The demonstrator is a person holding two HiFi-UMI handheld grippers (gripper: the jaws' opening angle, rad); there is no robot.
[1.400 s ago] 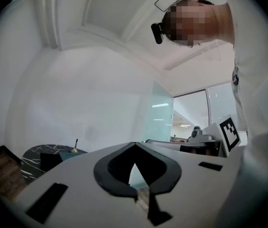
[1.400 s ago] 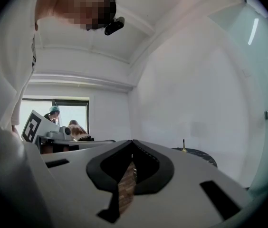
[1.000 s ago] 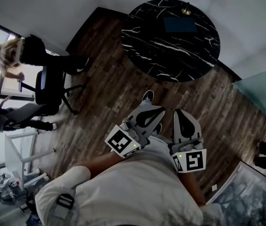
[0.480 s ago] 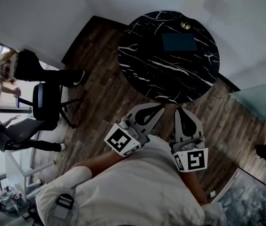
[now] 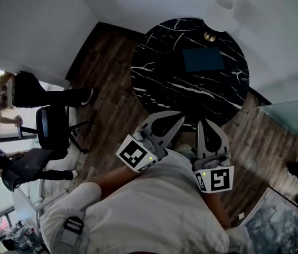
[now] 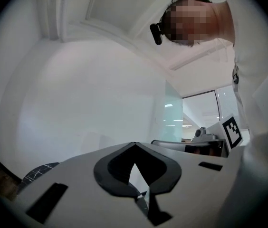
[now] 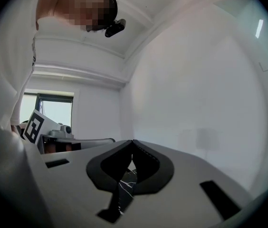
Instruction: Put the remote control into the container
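A round black marble table (image 5: 175, 83) stands ahead of me in the head view. On its far side lies a flat dark blue rectangular thing (image 5: 203, 60); whether it is the container I cannot tell. No remote control shows in any view. My left gripper (image 5: 176, 119) and right gripper (image 5: 204, 124) are held close to my body, short of the table's near edge, both pointing at it. Both are shut with nothing between the jaws. In the left gripper view (image 6: 134, 144) and the right gripper view (image 7: 133, 142) the jaw tips meet, with white wall beyond.
A gold lamp base (image 5: 209, 36) stands at the table's far edge under a pale shade (image 5: 221, 8). At the left a person (image 5: 17, 91) leans by a black office chair (image 5: 54, 128). A glass panel (image 5: 291, 115) is at the right, a rug (image 5: 281, 221) at the lower right.
The table has drawn nearer to the grippers and sits lower in the head view. The people and chair at the left have shifted. Both grippers stay shut in front of my body.
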